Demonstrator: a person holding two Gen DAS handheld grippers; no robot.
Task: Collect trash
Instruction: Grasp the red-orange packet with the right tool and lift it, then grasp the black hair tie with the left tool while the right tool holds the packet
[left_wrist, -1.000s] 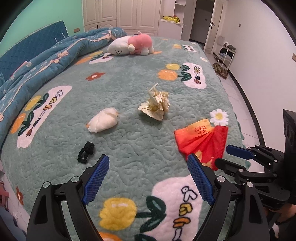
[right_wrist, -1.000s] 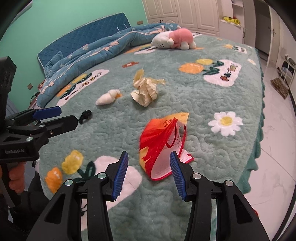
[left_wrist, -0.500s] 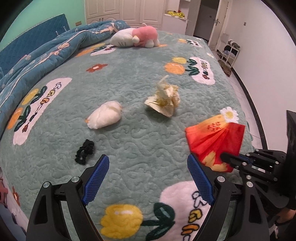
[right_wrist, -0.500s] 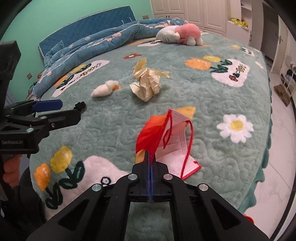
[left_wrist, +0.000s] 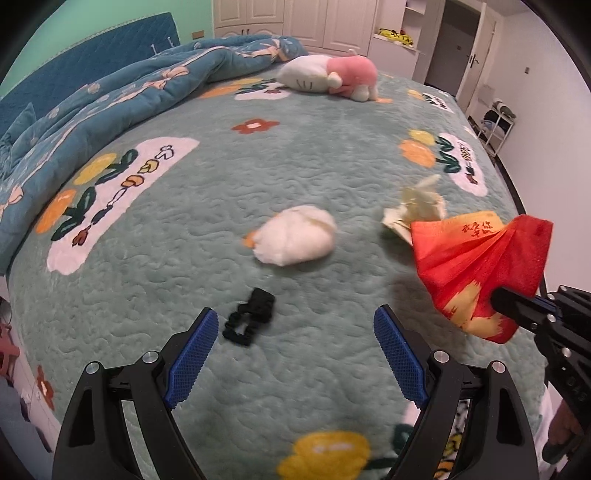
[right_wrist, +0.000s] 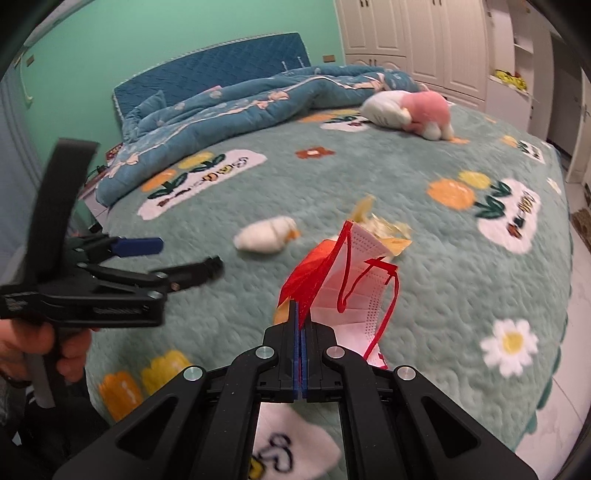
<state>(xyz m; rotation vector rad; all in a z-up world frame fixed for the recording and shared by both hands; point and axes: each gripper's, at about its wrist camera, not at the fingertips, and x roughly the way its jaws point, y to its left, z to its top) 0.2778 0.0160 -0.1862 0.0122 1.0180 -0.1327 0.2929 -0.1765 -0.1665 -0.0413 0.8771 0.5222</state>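
Observation:
My right gripper is shut on the edge of a red face mask with red ear loops and holds it above the bed; the mask also shows in the left wrist view, with the right gripper at its lower edge. My left gripper is open and empty over the blanket, just short of a black hair tie. It also shows in the right wrist view. A white crumpled tissue and a cream crumpled paper lie further ahead.
The bed has a green flowered blanket, a bunched blue quilt at the far left and a pink and white plush toy at the back. The bed's right edge drops to a tiled floor. Wardrobes stand behind.
My right gripper closed on the red mask and lifted it off the blanket. My left gripper moved forward and left toward the black hair tie, still open.

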